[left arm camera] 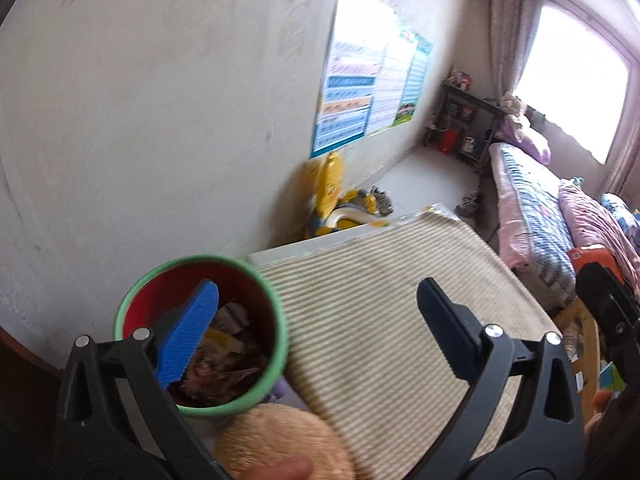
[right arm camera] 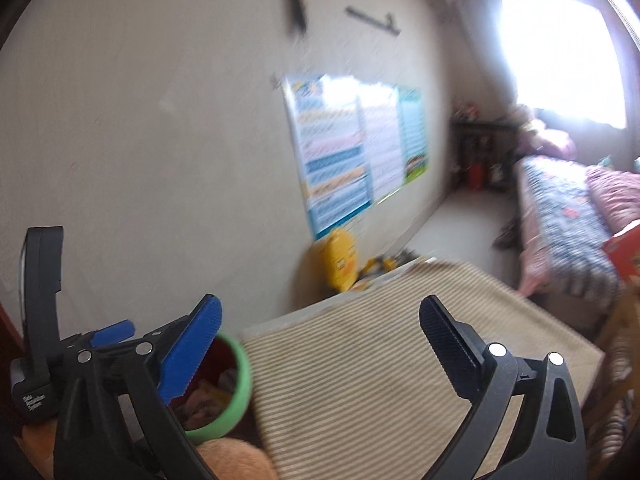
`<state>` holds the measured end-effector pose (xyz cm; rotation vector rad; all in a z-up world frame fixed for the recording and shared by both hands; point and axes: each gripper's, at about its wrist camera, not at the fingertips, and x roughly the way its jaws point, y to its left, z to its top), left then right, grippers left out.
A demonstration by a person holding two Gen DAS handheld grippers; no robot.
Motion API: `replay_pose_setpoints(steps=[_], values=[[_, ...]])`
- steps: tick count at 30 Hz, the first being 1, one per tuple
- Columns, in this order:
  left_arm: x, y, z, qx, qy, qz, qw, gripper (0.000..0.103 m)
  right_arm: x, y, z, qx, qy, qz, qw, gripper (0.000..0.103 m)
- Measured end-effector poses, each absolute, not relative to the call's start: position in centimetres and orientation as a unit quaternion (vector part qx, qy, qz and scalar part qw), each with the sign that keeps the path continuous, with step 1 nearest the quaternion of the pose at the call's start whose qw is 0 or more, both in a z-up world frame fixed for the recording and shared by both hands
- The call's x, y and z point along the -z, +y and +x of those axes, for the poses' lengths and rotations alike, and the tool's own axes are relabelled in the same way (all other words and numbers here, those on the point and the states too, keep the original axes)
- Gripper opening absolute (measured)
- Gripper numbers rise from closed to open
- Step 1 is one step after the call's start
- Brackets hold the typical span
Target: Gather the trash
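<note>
My left tool is spread wide and holds nothing, its blue finger showing over the mouth of the trash bin at the lower left of the frame. The bin is red inside with a green rim, and crumpled wrappers lie in it. It stands beside the striped worktop, which fills the lower middle. A tan fuzzy thing sits at the bottom edge, just below the bin. My right tool is also wide apart and holds nothing; in its blurred view the bin is at the lower left, partly behind its blue finger. A poster hangs on the wall, and a bed runs along the right.
</note>
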<state>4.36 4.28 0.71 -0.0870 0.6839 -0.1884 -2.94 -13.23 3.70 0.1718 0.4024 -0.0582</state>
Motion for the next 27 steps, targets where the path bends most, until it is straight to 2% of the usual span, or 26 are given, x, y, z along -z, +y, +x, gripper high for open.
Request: replay_pose_setpoints(steps=[10,27], values=[[-2.2,-0.9,0.9,0.105,0.298,0.018,0.948,0.098,-3.5,-19.3,-6.6,0.065,0.2,0.153,0.966,0.096],[-2.6,-1.7,0.0,0.103,0.29,0.03,0.951,0.098,-3.3,-19.9,-7.7,0.068,0.183,0.149,0.969,0.096]])
